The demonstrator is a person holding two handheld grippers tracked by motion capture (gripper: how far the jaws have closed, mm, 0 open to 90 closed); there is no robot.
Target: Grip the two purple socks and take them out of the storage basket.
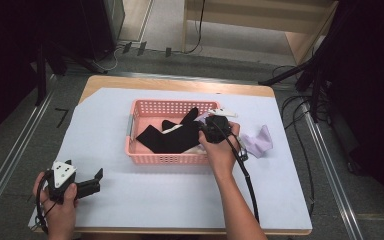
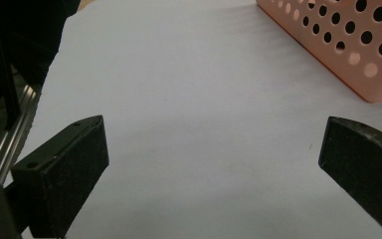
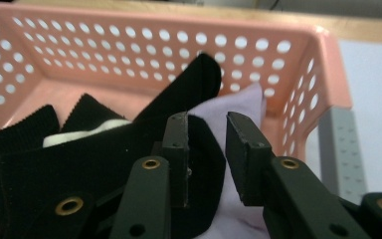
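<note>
High view, left claw (image 1: 98, 181): resting on the white-covered counter (image 1: 145, 195), jaws gaping, gripping nothing.
Pink basket (image 1: 165, 106): sitting mid-counter, holding black socks (image 1: 172, 137).
Right claw (image 3: 206, 149): hovering over the basket's right end, jaws narrowly apart, straddling a black sock's edge above lilac cloth (image 3: 241, 107).

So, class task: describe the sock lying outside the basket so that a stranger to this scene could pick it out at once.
Start at the pink basket in the middle of the white-covered table. Look just past its right end, beyond the hand with the right claw: a crumpled lilac sock lies on the sheet. It is pale purple and alone on the table, while the black socks sit in the basket.
</note>
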